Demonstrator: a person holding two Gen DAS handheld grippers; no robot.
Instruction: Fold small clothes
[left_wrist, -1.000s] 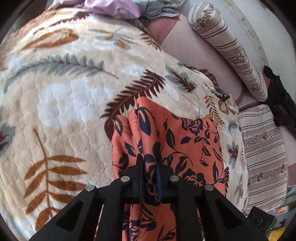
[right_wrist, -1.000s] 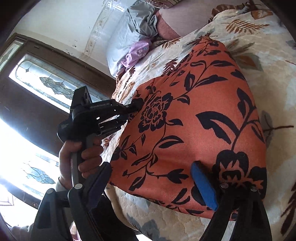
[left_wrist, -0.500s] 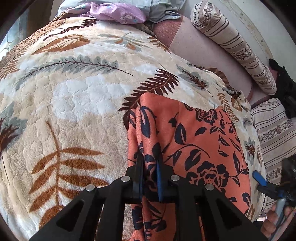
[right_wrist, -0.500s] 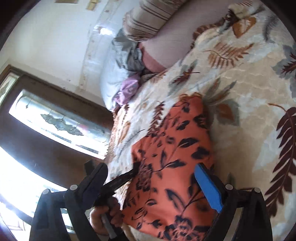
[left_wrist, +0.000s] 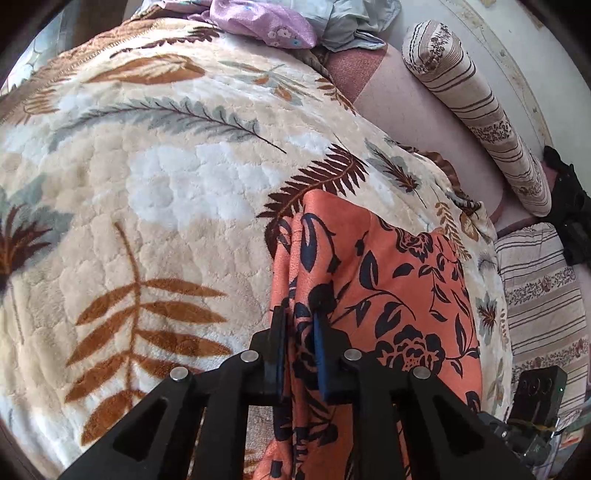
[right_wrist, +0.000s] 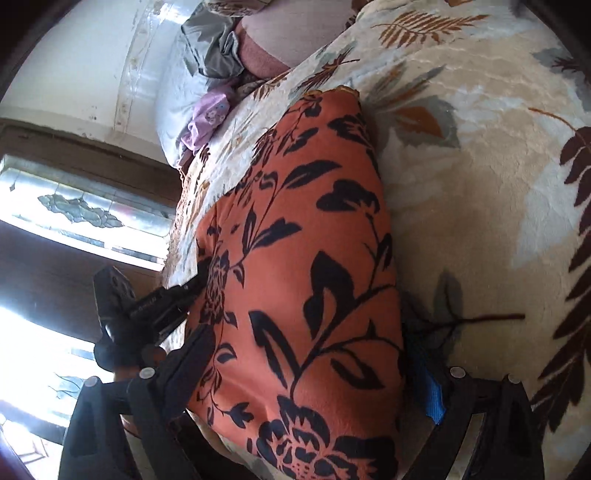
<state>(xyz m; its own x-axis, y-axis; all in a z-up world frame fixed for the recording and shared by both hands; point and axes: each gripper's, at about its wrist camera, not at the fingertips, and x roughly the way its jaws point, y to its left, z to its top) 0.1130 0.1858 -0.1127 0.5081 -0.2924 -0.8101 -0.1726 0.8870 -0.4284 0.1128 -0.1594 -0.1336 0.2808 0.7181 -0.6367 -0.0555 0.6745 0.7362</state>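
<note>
An orange cloth with a dark floral print (left_wrist: 388, 295) lies folded on the leaf-patterned blanket (left_wrist: 147, 184). My left gripper (left_wrist: 299, 325) is shut on the cloth's near left edge. In the right wrist view the same cloth (right_wrist: 314, 258) fills the middle. My right gripper (right_wrist: 310, 354) is open, its fingers spread wide on either side of the cloth's near end, without pinching it. The left gripper (right_wrist: 201, 275) shows there at the cloth's left edge, held by a hand.
A pile of lilac and grey clothes (left_wrist: 280, 22) lies at the blanket's far edge. A striped bolster (left_wrist: 480, 110) and a striped pillow (left_wrist: 543, 295) lie to the right. A window (right_wrist: 74, 206) is on the left in the right wrist view.
My right gripper let go of the cloth's corner, opened wide, swung off and came back low over the cloth's near end. My left gripper kept its hold.
</note>
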